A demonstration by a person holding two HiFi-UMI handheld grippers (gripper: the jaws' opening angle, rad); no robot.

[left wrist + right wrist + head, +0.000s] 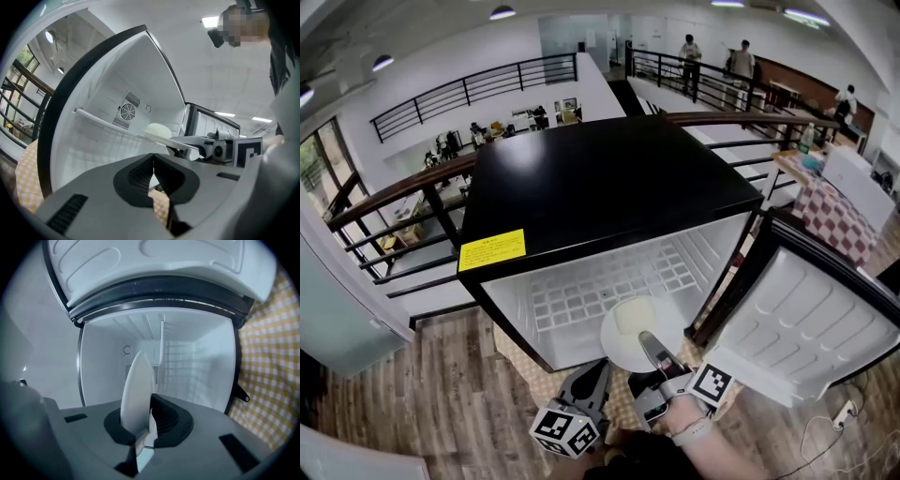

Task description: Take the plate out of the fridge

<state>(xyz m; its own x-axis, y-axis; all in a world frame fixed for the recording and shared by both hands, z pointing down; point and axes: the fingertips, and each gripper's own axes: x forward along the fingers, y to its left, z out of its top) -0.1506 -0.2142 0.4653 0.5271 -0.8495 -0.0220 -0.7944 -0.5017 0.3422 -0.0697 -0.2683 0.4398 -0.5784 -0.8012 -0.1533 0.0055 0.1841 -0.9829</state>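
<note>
Right gripper fingers grasp plate before fridge, door open alongside; left gripper clenched empty.

Grey left tool, grey right tool, black-and-white marker cubes

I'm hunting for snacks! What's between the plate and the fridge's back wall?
Just bare wire shelf. Nothing else stands between the plate and the back wall; the left gripper view shows it.
</note>
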